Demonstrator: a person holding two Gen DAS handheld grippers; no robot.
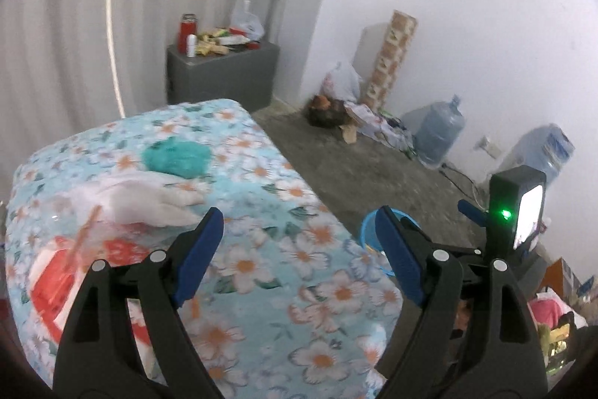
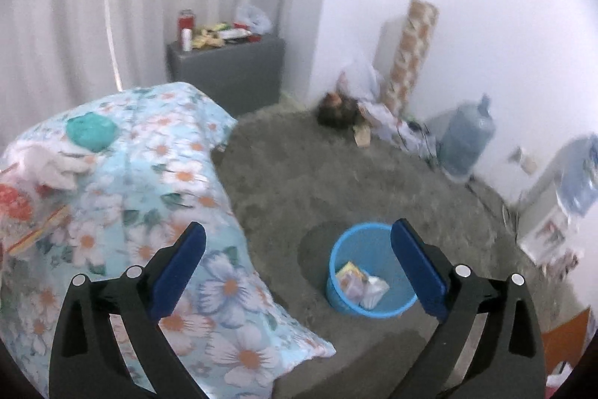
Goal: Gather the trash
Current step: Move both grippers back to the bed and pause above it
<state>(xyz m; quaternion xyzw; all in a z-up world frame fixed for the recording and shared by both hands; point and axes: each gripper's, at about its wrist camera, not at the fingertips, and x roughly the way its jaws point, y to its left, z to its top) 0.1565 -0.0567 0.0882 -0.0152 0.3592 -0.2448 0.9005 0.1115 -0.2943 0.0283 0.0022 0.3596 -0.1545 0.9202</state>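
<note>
A surface under a floral blue cloth [image 1: 269, 249] holds trash: a crumpled teal wad [image 1: 175, 157], a white crumpled bag [image 1: 149, 200] and a red-and-clear plastic wrapper [image 1: 71, 272]. My left gripper [image 1: 299, 242] is open and empty above the cloth, just right of the white bag. My right gripper [image 2: 299, 260] is open and empty above the floor, over a blue bin [image 2: 370, 272] that holds a few wrappers [image 2: 360, 283]. The teal wad [image 2: 91, 131] and white bag [image 2: 52, 167] also show at the left of the right wrist view.
A grey cabinet [image 1: 220, 73] with bottles and packets stands by the curtain. Bags, a patterned box [image 1: 392, 58] and water jugs [image 1: 439, 133] line the far wall. The other gripper's housing [image 1: 519, 208] is at the right. Grey carpet [image 2: 336, 182] covers the floor.
</note>
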